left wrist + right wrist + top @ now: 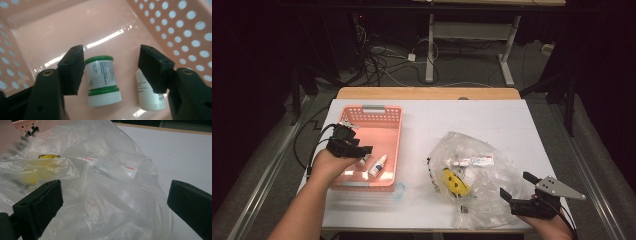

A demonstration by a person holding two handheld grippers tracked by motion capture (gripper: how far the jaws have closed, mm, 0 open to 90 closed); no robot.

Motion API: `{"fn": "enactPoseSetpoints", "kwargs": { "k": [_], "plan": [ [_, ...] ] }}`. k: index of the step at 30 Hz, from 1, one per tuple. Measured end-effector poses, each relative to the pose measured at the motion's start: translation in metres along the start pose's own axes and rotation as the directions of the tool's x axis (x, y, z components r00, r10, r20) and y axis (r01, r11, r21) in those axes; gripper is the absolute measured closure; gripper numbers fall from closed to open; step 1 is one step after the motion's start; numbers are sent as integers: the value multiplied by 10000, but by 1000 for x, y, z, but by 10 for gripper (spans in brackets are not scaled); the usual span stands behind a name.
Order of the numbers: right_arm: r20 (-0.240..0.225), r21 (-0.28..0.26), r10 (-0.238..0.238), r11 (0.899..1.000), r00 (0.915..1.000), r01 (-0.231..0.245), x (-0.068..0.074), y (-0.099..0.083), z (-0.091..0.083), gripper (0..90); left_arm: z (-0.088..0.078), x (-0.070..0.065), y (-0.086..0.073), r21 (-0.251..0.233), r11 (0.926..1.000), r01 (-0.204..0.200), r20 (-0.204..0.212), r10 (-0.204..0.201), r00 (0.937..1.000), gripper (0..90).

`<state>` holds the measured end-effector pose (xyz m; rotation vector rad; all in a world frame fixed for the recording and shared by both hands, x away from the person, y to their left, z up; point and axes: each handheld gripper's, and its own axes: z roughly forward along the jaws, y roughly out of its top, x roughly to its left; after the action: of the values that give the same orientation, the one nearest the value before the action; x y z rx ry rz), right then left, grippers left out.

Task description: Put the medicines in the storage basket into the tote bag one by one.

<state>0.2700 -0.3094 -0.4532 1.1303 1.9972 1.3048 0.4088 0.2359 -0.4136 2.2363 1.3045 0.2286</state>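
- We are finding the left hand-held gripper (110, 67) hanging released inside the pink basket (392, 125) at the left of the surface (492, 120).
- We are seeing a small bottle with green bands (102, 80) lying on the basket floor between its jaws; the left jaw is standing just beside it, the right jaw apart from it, neither pressing.
- We are noting a white bottle (147, 95) lying just beside it, partly behind the right jaw.
- In the high view, we are seeing another white bottle (377, 166) lying in the basket's near right corner.
- We are finding the right hand-held gripper (516, 186) released, jaws wide, at the near edge of a clear plastic bag (472, 175).
- We are seeing a yellow item (454, 181) and a tube (474, 161) inside the bag.
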Motion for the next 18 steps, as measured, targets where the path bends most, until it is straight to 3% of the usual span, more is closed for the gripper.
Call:
{"fn": "enactPoseSetpoints", "kwargs": {
  "k": [5, 10, 18],
  "plan": [
    [-9, 3, 0, 10000, 10000, 0, 0, 0, 0, 8, 11, 3, 2, 739, 9972, 144, -292, -122, 9995, 323],
    [-11, -1, -2, 10000, 10000, 2, 0, 0, 0, 8, 23, 3, 3, 1496, 9885, 232, -592, -144, 9981, 335],
    [-18, 1, 1, 10000, 10000, -1, 0, 0, 0, 8, 35, 0, 3, 2410, 9705, 89, -981, 153, 9951, 464]
  ]
}}
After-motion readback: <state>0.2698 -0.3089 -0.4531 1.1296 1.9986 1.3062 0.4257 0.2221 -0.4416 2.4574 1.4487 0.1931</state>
